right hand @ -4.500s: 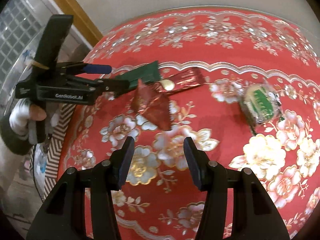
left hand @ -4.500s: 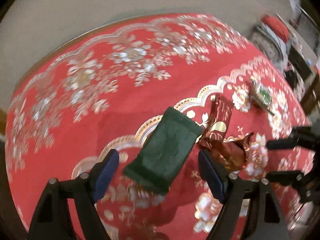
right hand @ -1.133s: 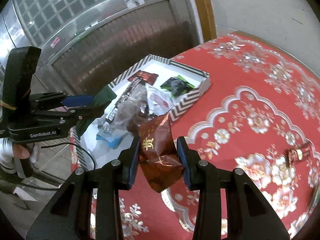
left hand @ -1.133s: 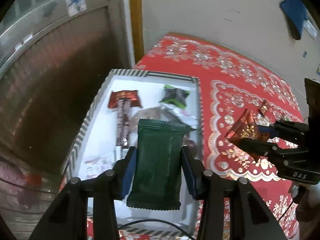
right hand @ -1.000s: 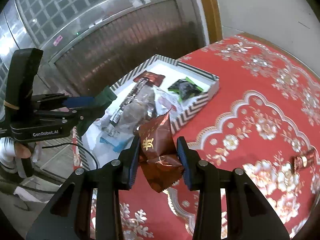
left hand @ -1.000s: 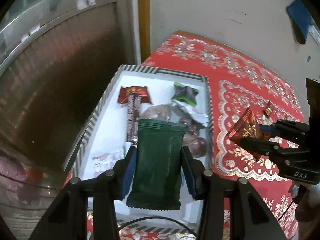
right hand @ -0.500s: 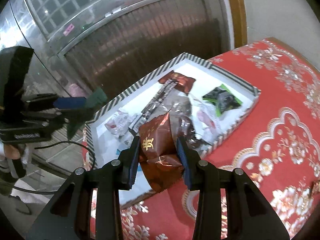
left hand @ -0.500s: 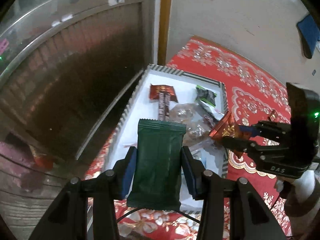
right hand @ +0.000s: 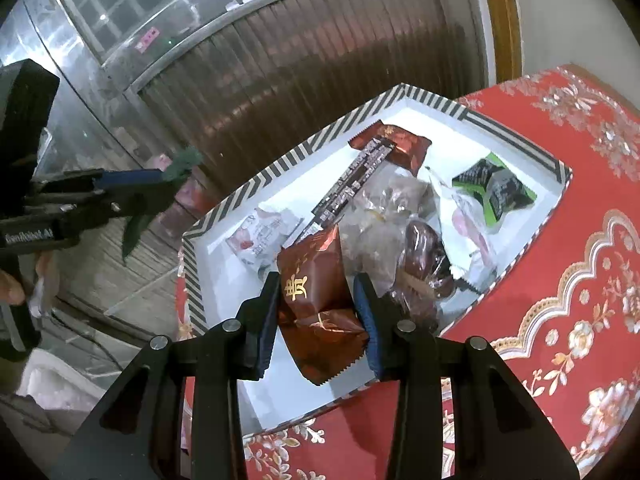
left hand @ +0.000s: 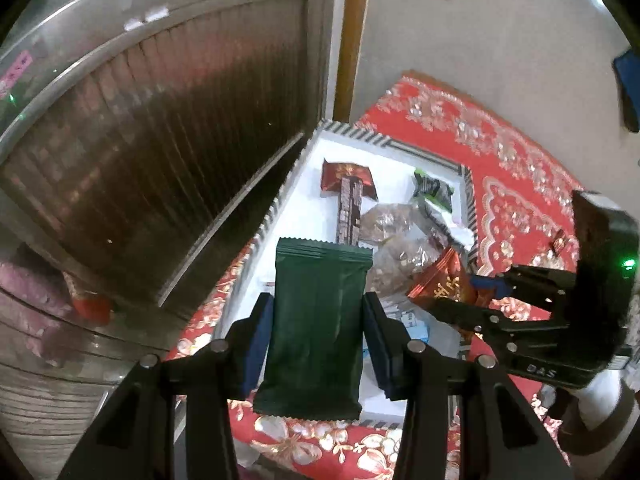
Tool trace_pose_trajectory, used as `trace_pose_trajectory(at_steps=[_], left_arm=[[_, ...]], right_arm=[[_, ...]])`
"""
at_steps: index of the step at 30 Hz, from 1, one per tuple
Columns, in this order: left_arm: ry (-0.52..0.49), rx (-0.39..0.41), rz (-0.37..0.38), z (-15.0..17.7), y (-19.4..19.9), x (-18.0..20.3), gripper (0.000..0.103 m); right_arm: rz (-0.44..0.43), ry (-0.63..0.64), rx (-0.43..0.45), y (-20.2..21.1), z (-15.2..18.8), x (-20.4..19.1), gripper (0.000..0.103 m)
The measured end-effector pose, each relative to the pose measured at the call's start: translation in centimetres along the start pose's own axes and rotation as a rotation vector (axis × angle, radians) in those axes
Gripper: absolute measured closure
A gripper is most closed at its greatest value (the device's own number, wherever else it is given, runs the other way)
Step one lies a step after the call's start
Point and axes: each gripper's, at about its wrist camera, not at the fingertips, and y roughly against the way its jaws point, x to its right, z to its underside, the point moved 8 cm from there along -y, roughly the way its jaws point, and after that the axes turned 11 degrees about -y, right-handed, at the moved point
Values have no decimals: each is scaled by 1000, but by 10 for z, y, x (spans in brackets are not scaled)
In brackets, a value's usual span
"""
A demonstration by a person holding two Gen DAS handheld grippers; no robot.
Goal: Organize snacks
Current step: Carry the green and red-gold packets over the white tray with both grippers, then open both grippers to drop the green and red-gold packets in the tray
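The left gripper pinches a dark green packet by its two long sides. It points steeply down, above the near end of the striped box. The right gripper squeezes a red-brown packet with gold writing. It tilts down over the box, above the snacks inside. The box sits on a red flowered cloth.

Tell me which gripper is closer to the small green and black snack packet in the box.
Right. The right gripper, shut on a red packet, hangs over the box's middle, nearer the green and black packet. The left gripper, holding a dark green packet, is over the box's opposite end.
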Motion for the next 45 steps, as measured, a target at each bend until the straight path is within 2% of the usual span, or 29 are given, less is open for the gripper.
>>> trace_pose_trajectory(at_steps=[12,45], left_arm=[[-24,-36,-17,1,-43,10,56],[-34,-78,-35,0,-73,4,56]], right_arm=[[3,-8,-18,-7,5,1,67],[-28,8,-84,-32,16,-12,67]])
